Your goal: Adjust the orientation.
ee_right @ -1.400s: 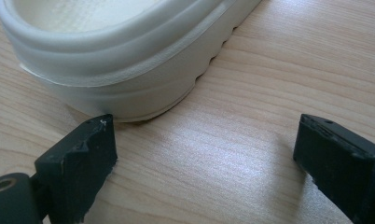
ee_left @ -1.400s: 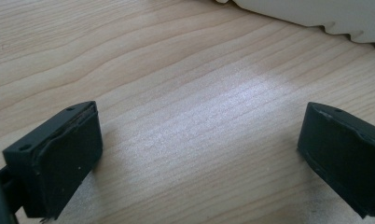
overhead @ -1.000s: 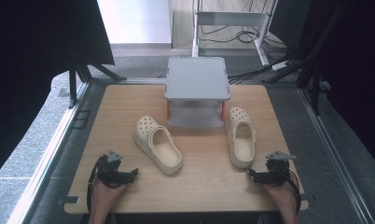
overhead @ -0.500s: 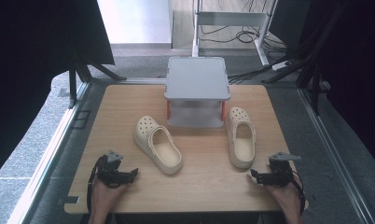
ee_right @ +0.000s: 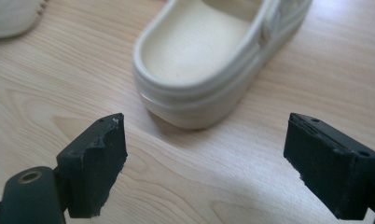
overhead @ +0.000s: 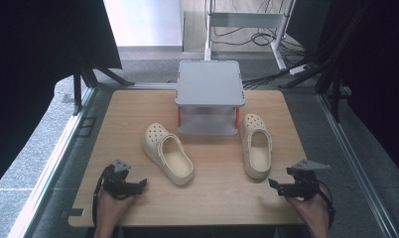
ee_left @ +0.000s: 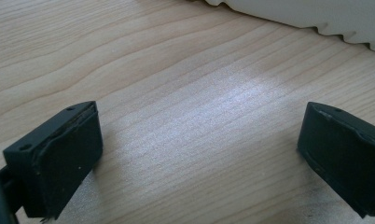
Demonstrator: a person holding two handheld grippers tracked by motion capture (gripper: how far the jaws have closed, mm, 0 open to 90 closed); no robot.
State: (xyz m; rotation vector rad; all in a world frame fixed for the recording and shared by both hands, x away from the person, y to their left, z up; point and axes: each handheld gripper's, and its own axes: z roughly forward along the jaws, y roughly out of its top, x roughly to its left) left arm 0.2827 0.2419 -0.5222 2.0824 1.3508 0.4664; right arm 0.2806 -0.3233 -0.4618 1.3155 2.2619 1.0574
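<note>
Two cream clogs lie on the wooden table (overhead: 212, 198). The left clog (overhead: 167, 152) is angled, its toe pointing far-left; the right clog (overhead: 255, 145) lies straight beside the shelf. My left gripper (overhead: 140, 184) rests near the front left edge, open over bare wood, with the left clog's sole edge (ee_left: 316, 14) just ahead of it. My right gripper (overhead: 274, 184) sits open at the front right. The right clog's heel (ee_right: 209, 60) lies a short way ahead of its spread jaws, not touching them. In their own views, the left gripper (ee_left: 199, 154) and right gripper (ee_right: 206, 163) hold nothing.
A grey two-tier shelf (overhead: 210, 82) with orange legs stands at the back middle of the table, between the clogs' toes. The left clog's edge (ee_right: 13, 18) also shows. Grey floor and dark frames surround the table.
My right gripper has drifted slightly to the right and nearer the front edge. The left gripper and both clogs have not moved.
</note>
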